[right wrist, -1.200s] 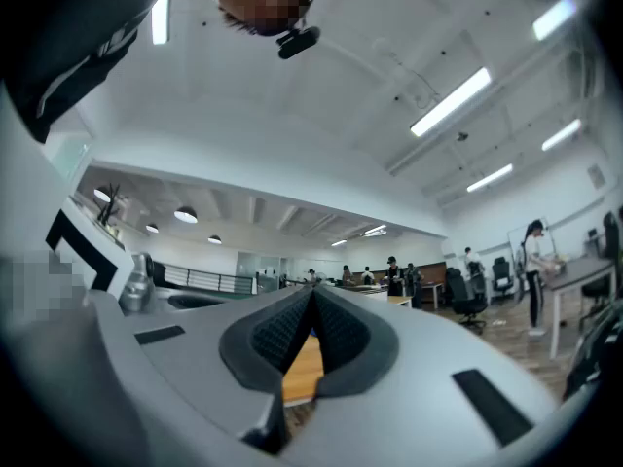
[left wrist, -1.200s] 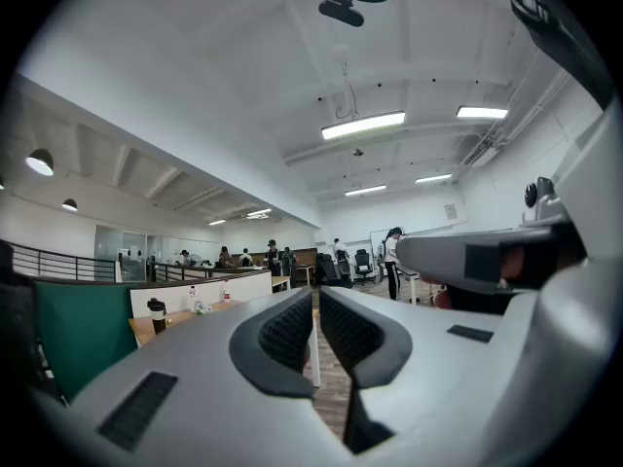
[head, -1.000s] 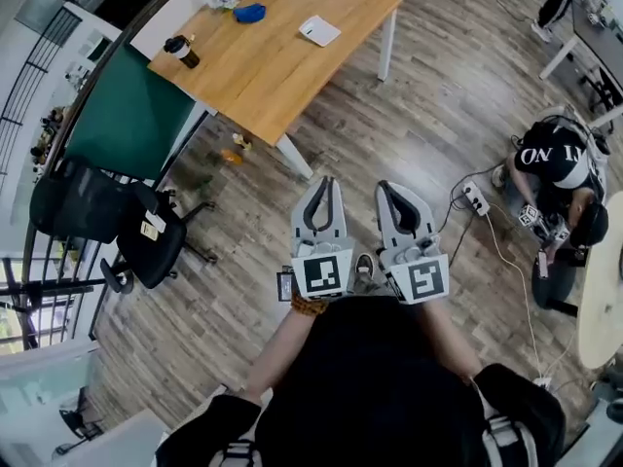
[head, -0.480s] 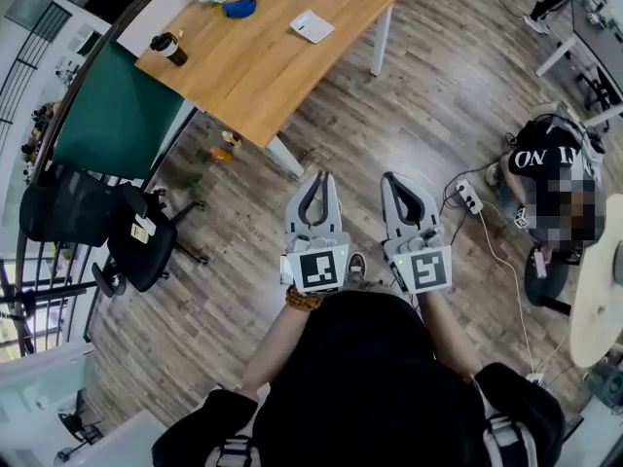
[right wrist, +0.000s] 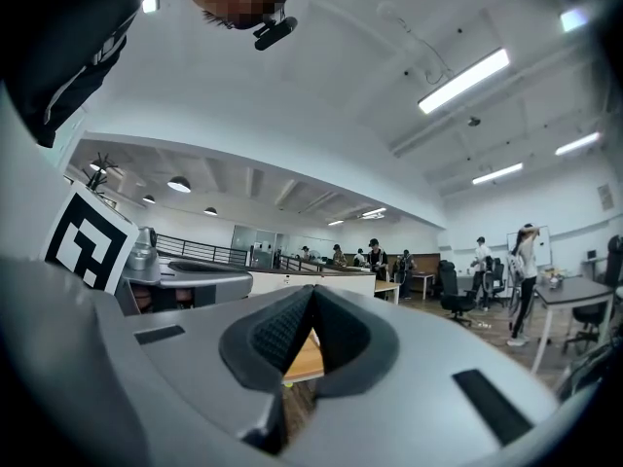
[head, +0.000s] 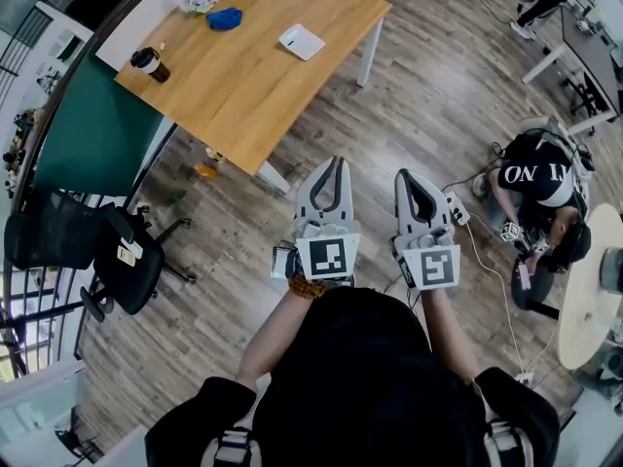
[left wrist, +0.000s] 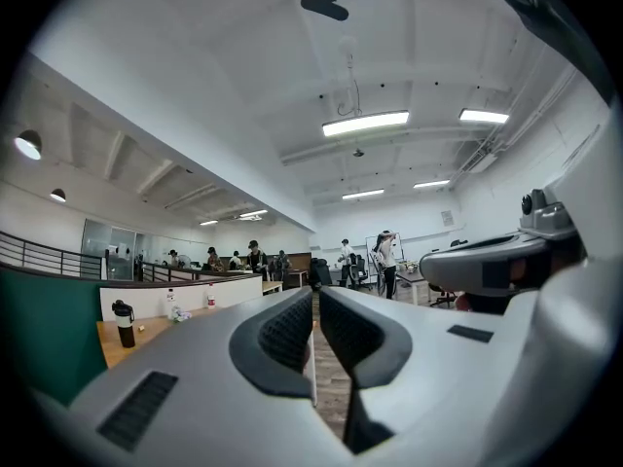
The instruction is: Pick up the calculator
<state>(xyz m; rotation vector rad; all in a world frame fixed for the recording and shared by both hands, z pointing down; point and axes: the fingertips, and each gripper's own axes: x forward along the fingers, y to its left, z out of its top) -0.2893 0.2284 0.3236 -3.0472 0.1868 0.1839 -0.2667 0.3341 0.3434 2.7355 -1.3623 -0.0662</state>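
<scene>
Well, biggest first: grey-brown wood-plank floor [head: 409,95] fills most of the head view. Next, light wooden rectangular table w/ white legs [head: 263,86] at top left, one long edge beside a dark green flat panel [head: 92,134]. Black office chair on castors [head: 127,261] stands on the floor below that panel, apart from the table. Person in black top seated on the floor [head: 535,178] at far right, nr a pale round tabletop [head: 589,300] cut by the frame edge.

Left gripper [head: 332,161] and right gripper [head: 406,175] are held side by side at mid-frame over bare floor, both pointing twd the table but well short of it. Left gripper view: its fingers [left wrist: 282,331] are together, only a hairline slit btwn the ribbed pads, nothing in it. Right gripper view: fingers [right wrist: 271,337] meet at the tips, nothing held; a strip of the wooden tabletop shows thru the small gap lower down.

Small stuff: white flat rectangular calculator [head: 301,41] lies on the table nr its right end, well apart from both grippers. Dark cup w/ white lid [head: 148,62] stands upright nr the left edge. Blue crumpled item [head: 225,17] sits nr the far edge, btwn cup and calculator. White power strip w/ cable [head: 454,207] lies on the floor just right of the right gripper.
</scene>
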